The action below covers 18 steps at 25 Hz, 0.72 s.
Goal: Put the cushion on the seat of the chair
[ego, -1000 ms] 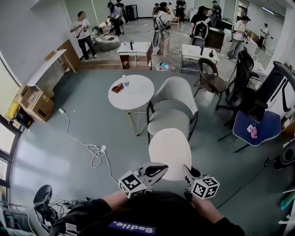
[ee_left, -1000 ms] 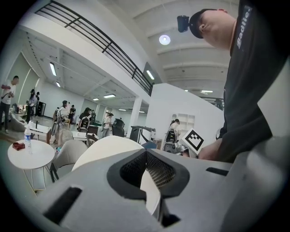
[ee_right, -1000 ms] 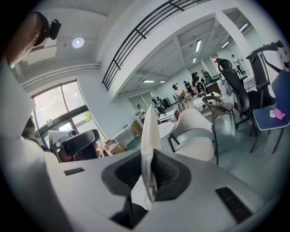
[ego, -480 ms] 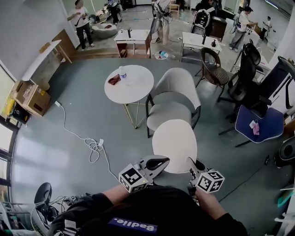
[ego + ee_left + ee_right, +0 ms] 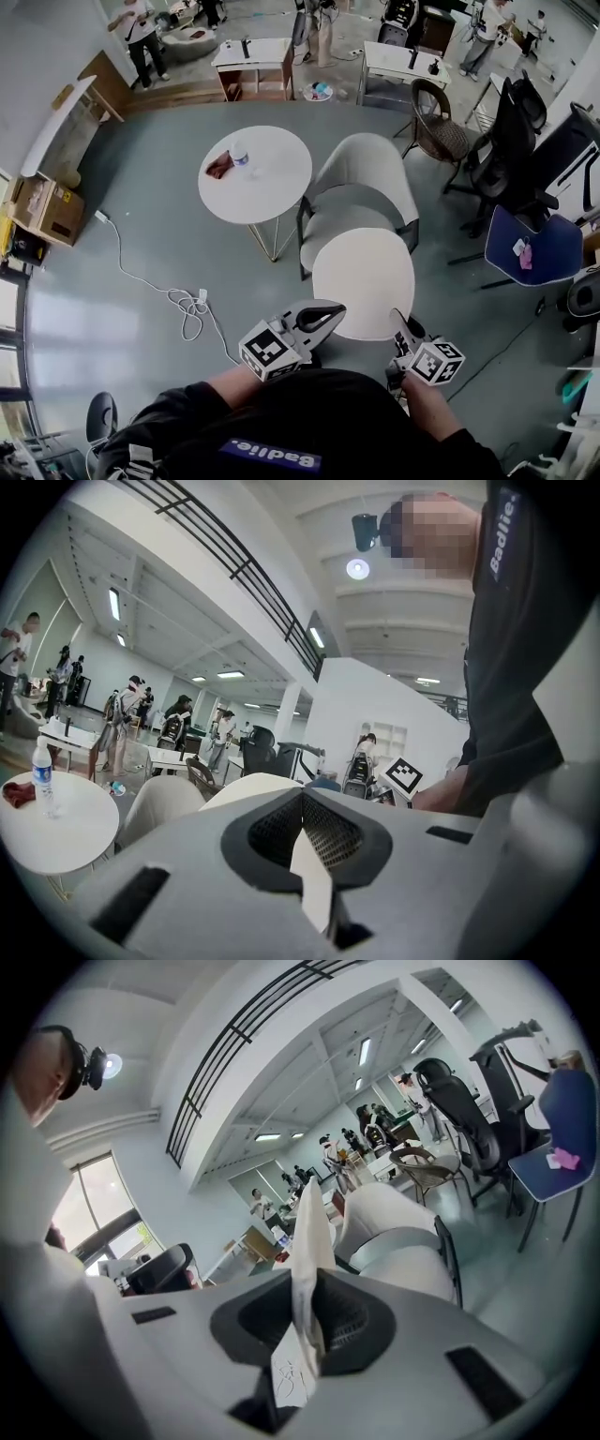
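A round cream cushion (image 5: 364, 281) hangs flat between my two grippers, just in front of the light grey chair (image 5: 367, 173); in the head view its far edge overlaps the chair's seat (image 5: 330, 228). My left gripper (image 5: 333, 312) is shut on the cushion's near left edge, and a cream strip shows between its pads (image 5: 305, 841). My right gripper (image 5: 398, 322) is shut on the near right edge, where the pinched cushion (image 5: 312, 1232) and a white tag stick out of the jaws (image 5: 305, 1321). The chair (image 5: 398, 1237) stands ahead of the right gripper.
A round white table (image 5: 272, 187) with a bottle (image 5: 240, 155) and a small reddish thing (image 5: 218, 167) stands left of the chair. A white cable (image 5: 178, 300) trails over the floor. A blue chair (image 5: 530, 253), black office chairs (image 5: 511, 141) and a wicker chair (image 5: 439, 131) stand right. People stand far behind.
Both grippers have carried the cushion forward toward the chair. Its far edge, earlier short of the seat, now overlaps the seat's front. Both grips are unchanged.
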Available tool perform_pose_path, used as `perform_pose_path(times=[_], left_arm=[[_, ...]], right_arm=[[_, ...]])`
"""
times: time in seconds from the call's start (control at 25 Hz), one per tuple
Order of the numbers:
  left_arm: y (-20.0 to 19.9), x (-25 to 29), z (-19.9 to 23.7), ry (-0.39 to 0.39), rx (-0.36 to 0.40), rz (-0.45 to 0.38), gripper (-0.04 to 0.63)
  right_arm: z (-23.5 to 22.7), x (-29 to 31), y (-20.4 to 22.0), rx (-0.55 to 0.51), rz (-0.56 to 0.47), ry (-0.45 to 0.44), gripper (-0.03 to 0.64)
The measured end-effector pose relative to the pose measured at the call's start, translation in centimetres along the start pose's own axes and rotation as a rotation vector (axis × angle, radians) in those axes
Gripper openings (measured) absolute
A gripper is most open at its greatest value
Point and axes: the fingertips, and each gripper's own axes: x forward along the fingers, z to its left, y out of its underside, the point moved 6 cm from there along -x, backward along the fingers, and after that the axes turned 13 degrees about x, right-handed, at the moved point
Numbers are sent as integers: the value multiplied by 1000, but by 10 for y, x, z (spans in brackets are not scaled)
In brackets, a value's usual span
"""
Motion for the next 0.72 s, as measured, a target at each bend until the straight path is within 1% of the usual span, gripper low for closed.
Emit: perform_pose_path(times=[0.12, 0.24, 0.36, 0.48, 0.6, 0.72], left_arm=[[2, -1, 30, 24, -4, 1, 15], [5, 3, 56, 25, -15, 2, 15], [4, 11, 77, 2, -28, 3, 15], [2, 23, 91, -29, -24, 4, 15], [3, 34, 105, -70, -20, 24, 15], [-5, 44, 114, -119, -29, 43, 15]], right_arm=[[-1, 26, -10, 12, -27, 33, 58], [-4, 52, -21, 9, -54, 54, 58], [-13, 76, -32, 25, -61, 63, 58], [-29, 98, -42, 54, -54, 58, 60], [-48, 125, -49, 77, -34, 50, 60], [-63, 152, -57, 96, -6, 44, 60]])
